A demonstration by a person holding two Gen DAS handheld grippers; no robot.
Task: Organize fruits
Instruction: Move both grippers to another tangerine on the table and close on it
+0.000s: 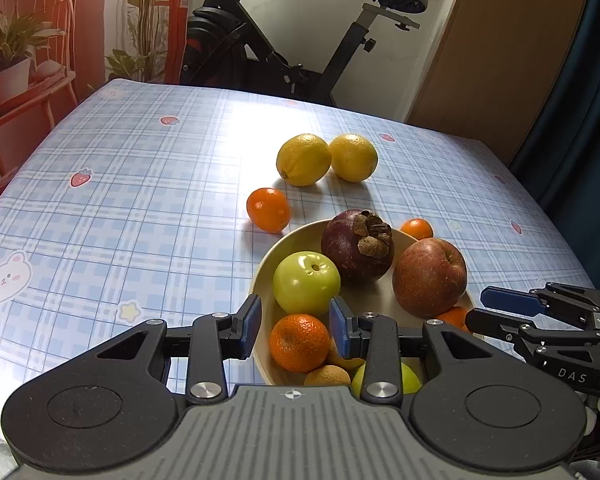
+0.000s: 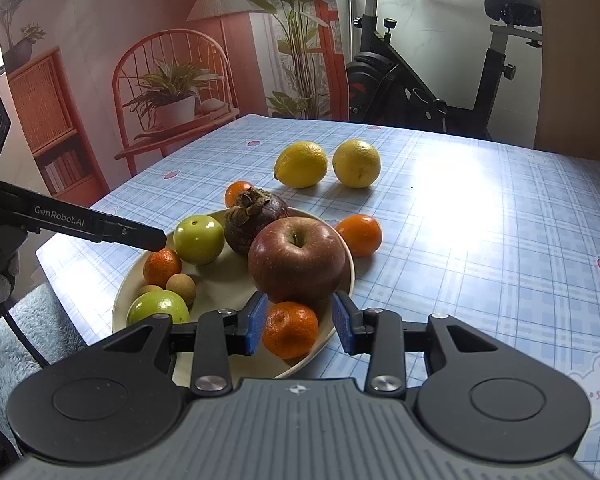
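A cream plate point(image 1: 265, 268) point(image 2: 228, 280) holds a red apple point(image 1: 430, 276) point(image 2: 296, 258), a mangosteen point(image 1: 356, 246) point(image 2: 252, 224), two green fruits point(image 1: 306, 282) point(image 2: 199, 239), small brown longans point(image 2: 181, 286) and tangerines. My left gripper point(image 1: 295, 324) hovers open over one tangerine point(image 1: 298, 342) point(image 2: 162, 266), its pads clear of it. My right gripper point(image 2: 300, 326) is open around another tangerine point(image 2: 290, 330) at the plate's near rim, with a gap at the right pad. Two lemons point(image 1: 303, 159) point(image 2: 301, 164) and two loose tangerines point(image 1: 268, 210) point(image 2: 360, 235) lie on the table.
The table point(image 1: 140, 200) has a blue checked cloth with strawberry prints. An exercise bike point(image 1: 276, 52) stands behind its far edge, and a red chair with a potted plant point(image 2: 172, 96) beyond its left corner. A fluffy blue seat point(image 2: 28, 320) lies below the near-left edge.
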